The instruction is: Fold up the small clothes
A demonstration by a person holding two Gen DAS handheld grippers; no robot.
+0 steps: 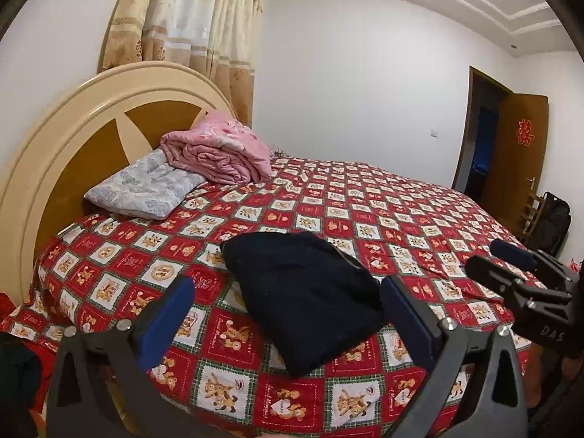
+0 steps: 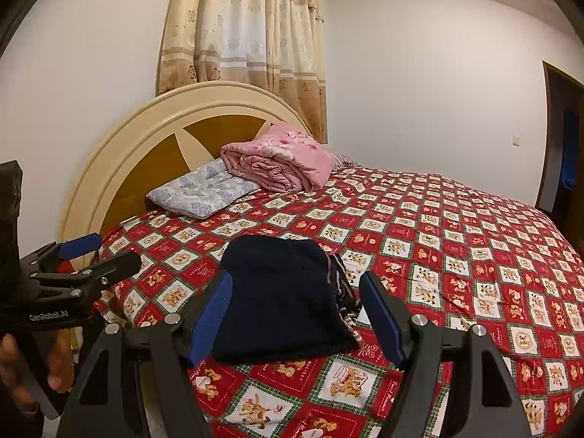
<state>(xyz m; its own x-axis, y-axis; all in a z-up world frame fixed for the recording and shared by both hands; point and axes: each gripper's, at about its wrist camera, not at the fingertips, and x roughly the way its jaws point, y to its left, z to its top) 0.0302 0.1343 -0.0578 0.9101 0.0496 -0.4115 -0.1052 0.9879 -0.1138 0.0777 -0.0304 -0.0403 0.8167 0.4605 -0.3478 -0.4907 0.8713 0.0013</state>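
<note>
A dark navy garment (image 1: 306,299) lies folded in a compact bundle on the red patterned bedsheet (image 1: 419,219), near the bed's front edge. It also shows in the right wrist view (image 2: 281,299), with a striped edge showing on its right side. My left gripper (image 1: 288,314) is open and empty, held back from the garment with its blue pads either side of it. My right gripper (image 2: 295,314) is open and empty too, just short of the garment. Each gripper appears in the other's view, the right one (image 1: 511,262) and the left one (image 2: 95,252).
A grey-blue pillow (image 1: 146,189) and a folded pink quilt (image 1: 222,153) lie by the round headboard (image 1: 73,138). Curtains hang behind. An open wooden door (image 1: 518,157) and a dark bag (image 1: 551,219) are at the right.
</note>
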